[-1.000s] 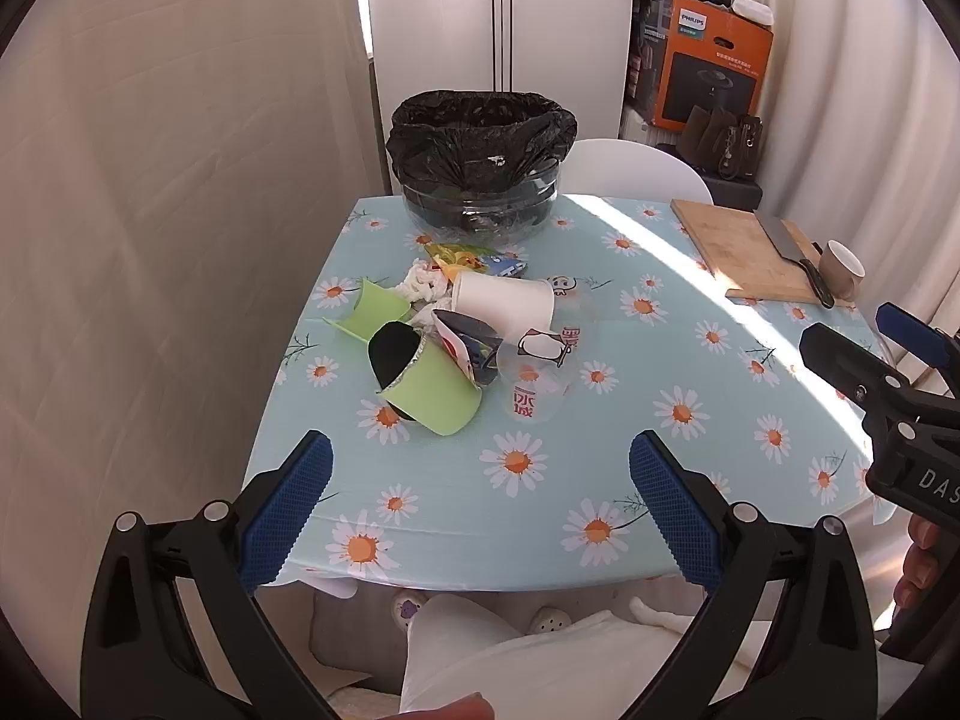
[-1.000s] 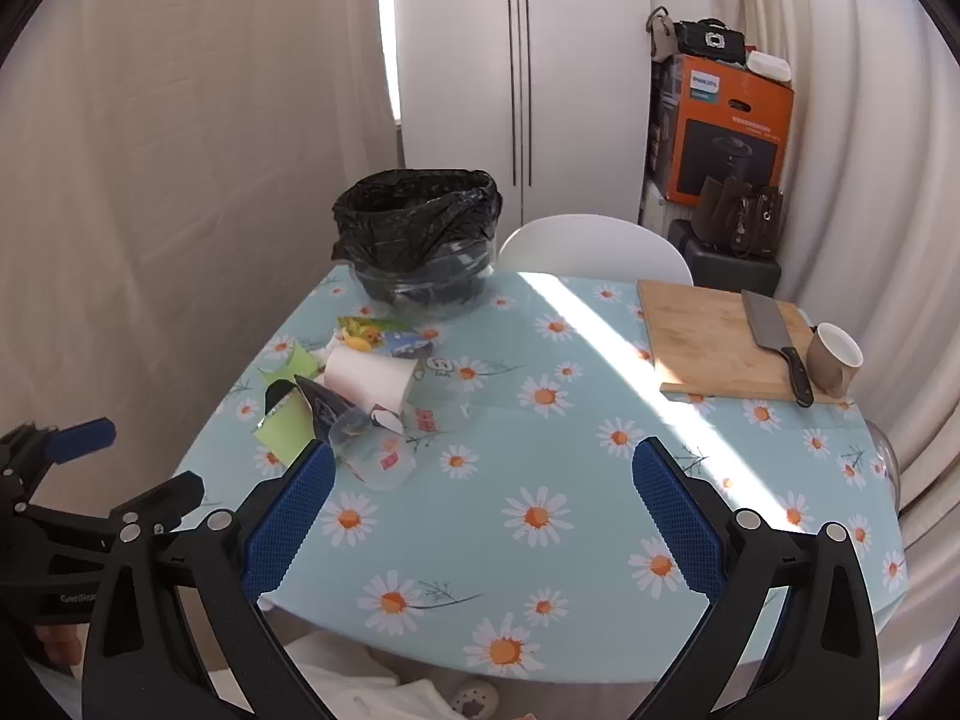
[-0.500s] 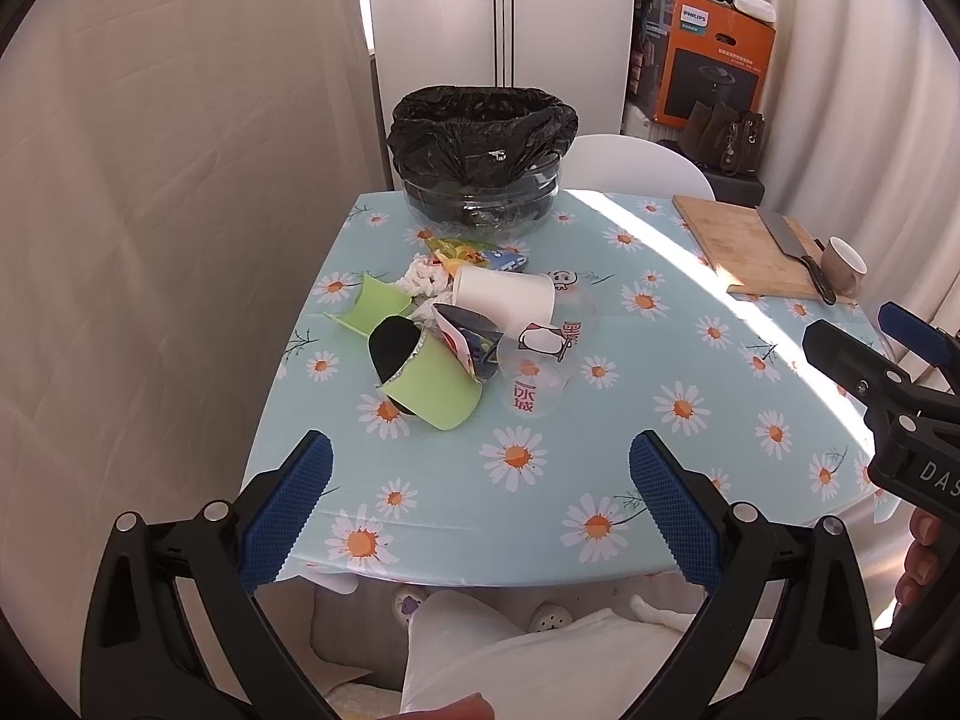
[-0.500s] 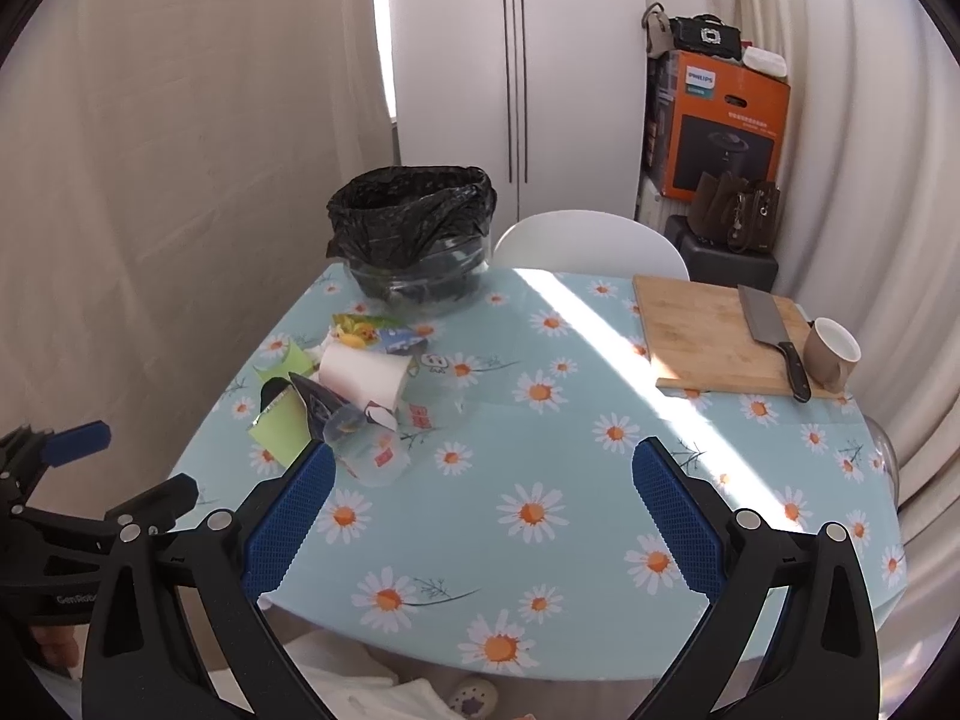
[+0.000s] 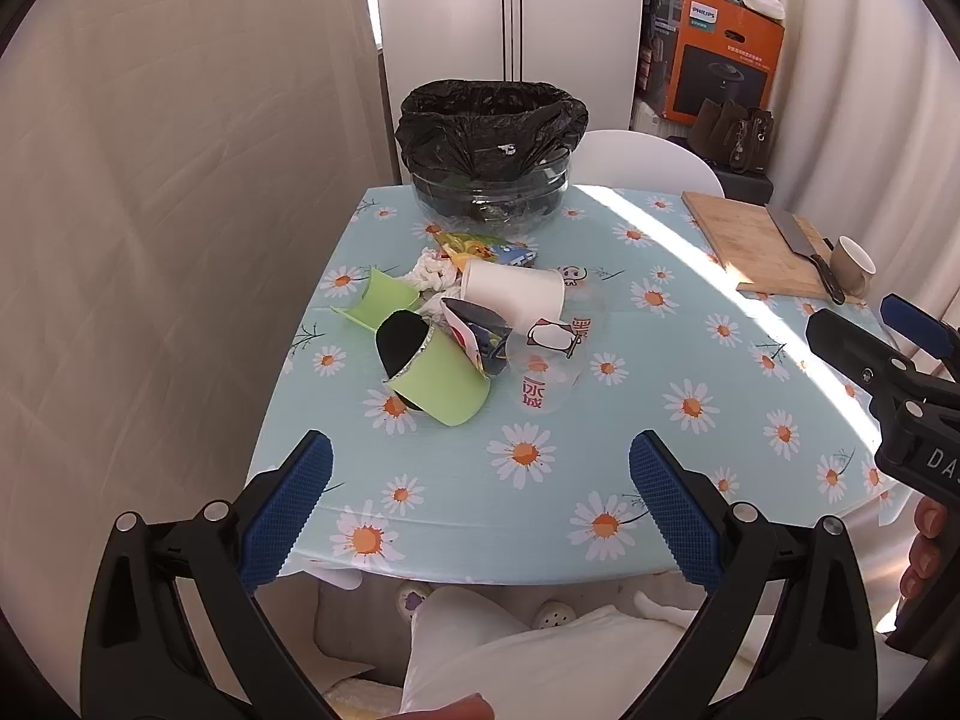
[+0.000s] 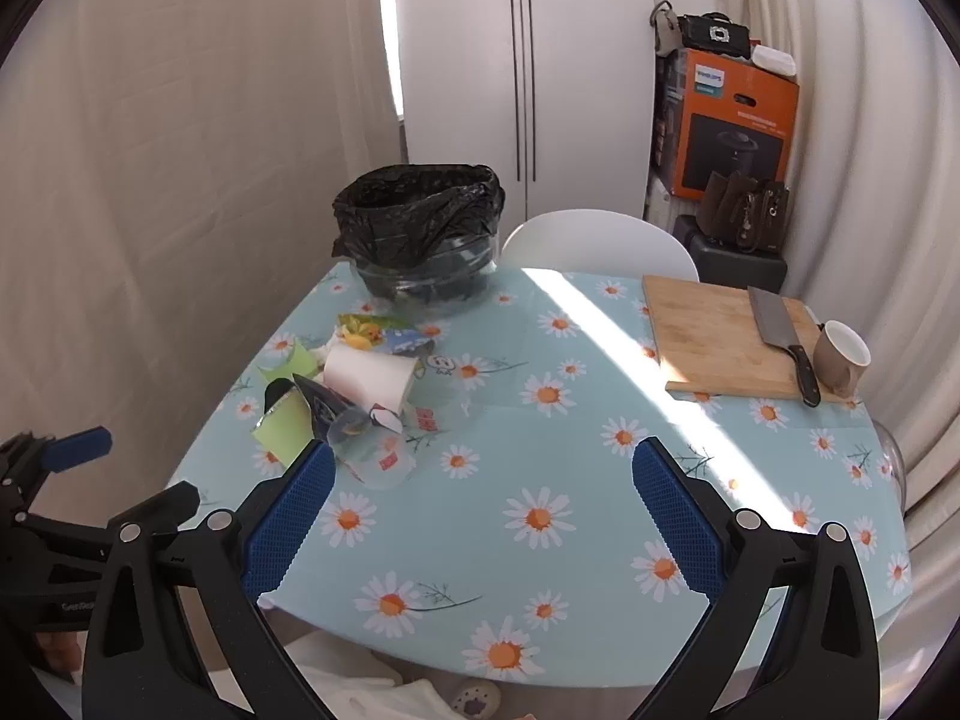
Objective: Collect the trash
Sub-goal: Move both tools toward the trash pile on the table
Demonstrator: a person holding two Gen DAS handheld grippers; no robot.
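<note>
A pile of trash lies on the left half of the daisy tablecloth point(image 5: 660, 360): a green paper cup point(image 5: 441, 384) on its side, a white paper cup point(image 5: 516, 297), a clear plastic cup point(image 5: 543, 378), a crumpled wrapper point(image 5: 477, 339), a green scrap point(image 5: 378, 303), a yellow snack packet point(image 5: 474, 246). Behind them stands a clear bin with a black bag point(image 5: 492, 138). My left gripper point(image 5: 480, 498) hangs open over the near table edge, empty. My right gripper point(image 6: 480, 504) is open and empty too, right of the pile point(image 6: 354, 384).
A wooden cutting board point(image 6: 726, 336) with a cleaver point(image 6: 780, 336) and a beige mug point(image 6: 840, 357) sits at the table's right back. A white chair point(image 6: 600, 243) stands behind the table. An orange box point(image 6: 732, 126) and dark bags are in the corner. Curtains hang on both sides.
Both grippers have drawn back and up a little, so the table looks slightly farther away. Nothing on the table has moved and both grippers stay open.
</note>
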